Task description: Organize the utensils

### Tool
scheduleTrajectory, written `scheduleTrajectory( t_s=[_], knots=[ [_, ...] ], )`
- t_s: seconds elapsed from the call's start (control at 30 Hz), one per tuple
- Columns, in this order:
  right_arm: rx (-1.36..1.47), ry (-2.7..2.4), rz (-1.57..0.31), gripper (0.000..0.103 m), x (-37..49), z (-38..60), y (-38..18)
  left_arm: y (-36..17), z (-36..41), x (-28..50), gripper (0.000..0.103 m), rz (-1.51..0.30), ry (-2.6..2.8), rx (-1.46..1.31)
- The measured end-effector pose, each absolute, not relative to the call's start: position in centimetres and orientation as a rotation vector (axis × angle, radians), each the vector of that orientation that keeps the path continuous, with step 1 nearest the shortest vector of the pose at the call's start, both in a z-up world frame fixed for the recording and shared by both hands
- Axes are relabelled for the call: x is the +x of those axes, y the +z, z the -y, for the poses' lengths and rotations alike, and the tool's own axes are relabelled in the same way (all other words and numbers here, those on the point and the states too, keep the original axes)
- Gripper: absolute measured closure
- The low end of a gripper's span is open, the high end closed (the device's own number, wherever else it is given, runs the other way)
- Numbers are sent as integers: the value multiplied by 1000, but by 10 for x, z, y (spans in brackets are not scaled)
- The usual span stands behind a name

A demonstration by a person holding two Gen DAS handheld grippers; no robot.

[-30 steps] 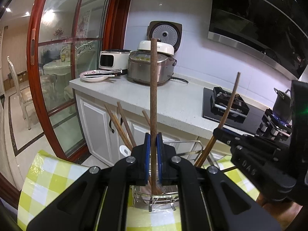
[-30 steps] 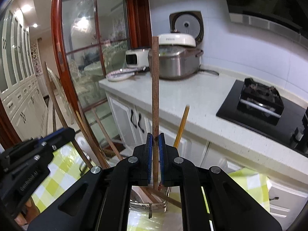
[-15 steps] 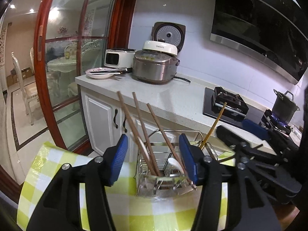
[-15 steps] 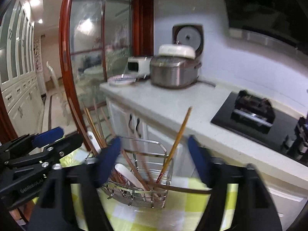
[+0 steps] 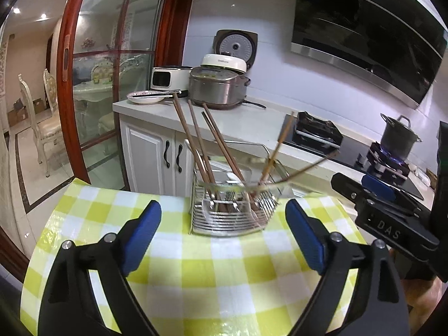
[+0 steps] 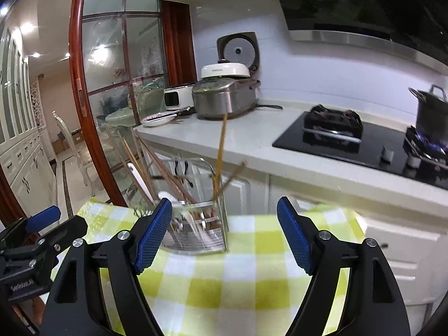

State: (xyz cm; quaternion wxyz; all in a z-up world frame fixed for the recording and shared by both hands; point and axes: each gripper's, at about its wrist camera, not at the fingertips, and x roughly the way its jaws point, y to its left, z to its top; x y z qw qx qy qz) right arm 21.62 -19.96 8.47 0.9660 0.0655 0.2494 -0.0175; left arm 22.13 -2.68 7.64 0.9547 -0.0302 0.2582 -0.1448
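Observation:
A wire utensil basket (image 5: 224, 225) stands on the yellow checked tablecloth (image 5: 224, 280). It holds dark brown chopsticks (image 5: 196, 145), a pale bamboo chopstick (image 5: 277, 151) and a white spoon (image 6: 140, 179). My left gripper (image 5: 222, 207) sits back from the basket, its jaws opening with nothing between them. My right gripper (image 6: 224, 203) faces the same basket (image 6: 196, 235) from the other side, and its jaws are also opening and hold nothing. One thin chopstick (image 5: 308, 168) leans out low to the right, blurred. Each gripper shows at the edge of the other's view.
Behind the table runs a white counter (image 5: 252, 123) with a rice cooker (image 5: 218, 89), a plate (image 5: 145, 98) and a black hob (image 5: 316, 134). A pot (image 5: 399, 140) sits on a lit burner at the right. A red-framed glass door (image 5: 92, 84) stands at the left.
Both grippers were shut on an upright brown chopstick each. They opened, let the chopsticks drop into the basket, and drew back from it across the table.

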Motion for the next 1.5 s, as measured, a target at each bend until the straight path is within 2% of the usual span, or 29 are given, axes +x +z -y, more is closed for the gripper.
scheduleTrajectory(
  t_s=[0.1, 0.2, 0.7, 1.5],
  knots=[
    [124, -42, -503, 27, 199, 202, 82, 74, 30, 209, 7, -520, -293, -54],
    [109, -51, -512, 26, 186, 204, 77, 70, 30, 198, 5, -518, -287, -46],
    [115, -76, -543, 26, 152, 218, 60, 59, 44, 170, 5, -527, -259, 38],
    [111, -76, -543, 26, 151, 221, 63, 62, 34, 170, 5, -532, -224, 15]
  ],
)
